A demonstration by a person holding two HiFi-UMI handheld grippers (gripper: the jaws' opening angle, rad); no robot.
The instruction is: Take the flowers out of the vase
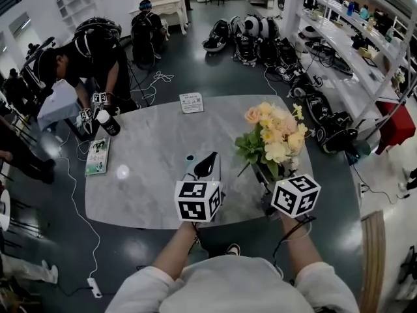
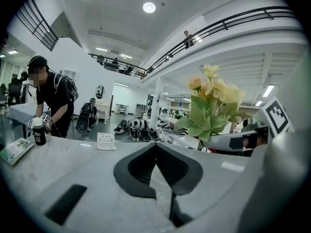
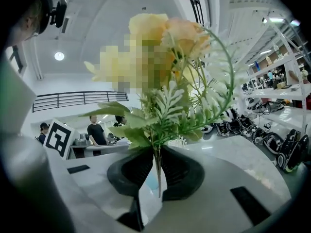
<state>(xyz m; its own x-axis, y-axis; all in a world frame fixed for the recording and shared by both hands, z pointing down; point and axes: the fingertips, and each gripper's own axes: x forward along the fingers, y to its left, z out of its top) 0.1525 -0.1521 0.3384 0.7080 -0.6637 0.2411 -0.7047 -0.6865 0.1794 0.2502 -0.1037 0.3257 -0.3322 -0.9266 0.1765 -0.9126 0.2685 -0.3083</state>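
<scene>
My right tongs (image 3: pixel 156 152) are clamped on the flowers (image 3: pixel 163 57), a bunch of yellow and peach blooms with green leaves and fern sprigs. In the right gripper view the thin stems (image 3: pixel 157 171) run straight up and down between the two dark pads. The cut ends hang below the grip and the blooms spread wide at the top centre of the frame. The long axis of the bunch is upright, with the heads up.

In the head view the flowers (image 1: pixel 273 132) sit right of centre above the grey marble desk (image 1: pixel 156 149). The blooms point toward the upper edge of the frame and the stems lead back down to my right marker cube (image 1: pixel 295 195). The left gripper view shows the bunch standing upright at centre right.

My left tongs (image 2: pixel 156 145) are closed tip to tip, and nothing sits between them. In the head view they are left of the bunch, apart from it.

Toward the desk's far edge lies a white card (image 1: pixel 191 102). At the left edge lies a booklet (image 1: pixel 98 155), with a black bottle (image 1: pixel 107 122) near it. A person (image 1: pixel 91 57) in black bends over that corner.
</scene>
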